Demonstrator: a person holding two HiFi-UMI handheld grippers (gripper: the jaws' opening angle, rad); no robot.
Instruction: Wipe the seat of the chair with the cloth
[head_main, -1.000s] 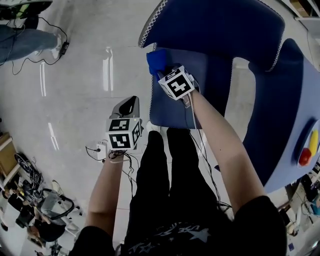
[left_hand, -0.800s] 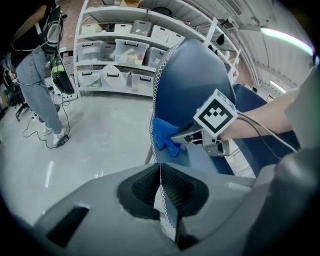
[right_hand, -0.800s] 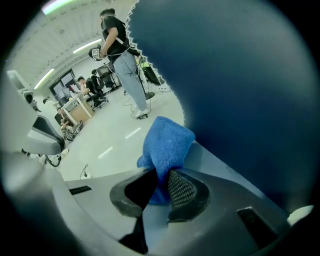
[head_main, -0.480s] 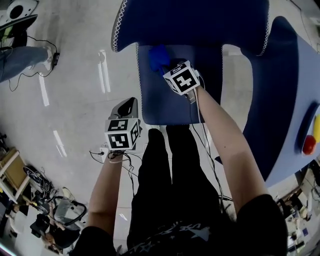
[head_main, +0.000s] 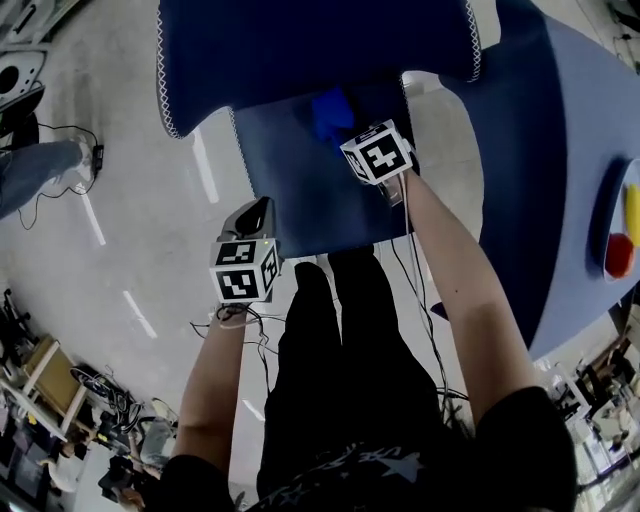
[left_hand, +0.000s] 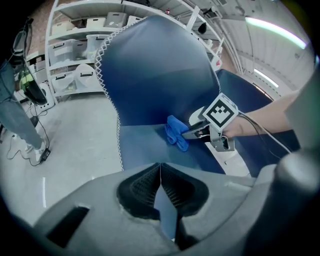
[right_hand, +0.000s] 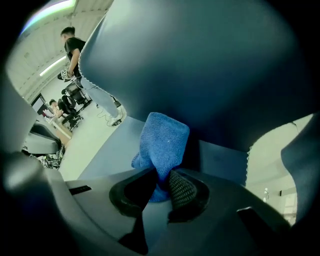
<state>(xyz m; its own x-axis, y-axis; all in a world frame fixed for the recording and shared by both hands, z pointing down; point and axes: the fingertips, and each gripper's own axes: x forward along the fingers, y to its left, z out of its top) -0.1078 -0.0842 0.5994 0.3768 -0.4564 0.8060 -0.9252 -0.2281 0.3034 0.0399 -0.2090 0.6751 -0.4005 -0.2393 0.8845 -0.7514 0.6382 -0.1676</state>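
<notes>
The blue cloth (head_main: 333, 112) is seen clamped in the jaws of the right gripper (head_main: 345, 133) and pressed to the chair seat (head_main: 300, 200) just in front of the backrest (head_main: 300, 50). Over the last second it has been carried from the seat's left rear corner to about the middle of the strip below the backrest. One pass along the rear of the seat is therefore judged to be under way, with the part farther from the backrest yet to be wiped. The left gripper (head_main: 255, 208) is held off to the left of the seat and well clear of the backrest, over the glossy pale floor (head_main: 120, 200); its ribbed pads are closed tip to tip on nothing. The cloth (right_hand: 162, 142) is shown as a soft, looped terry, bunched into a thick fold above the jaws. The upholstery is seen as smooth, dark blue and faintly sheened, its rounded edges trimmed with white zigzag stitching.
</notes>
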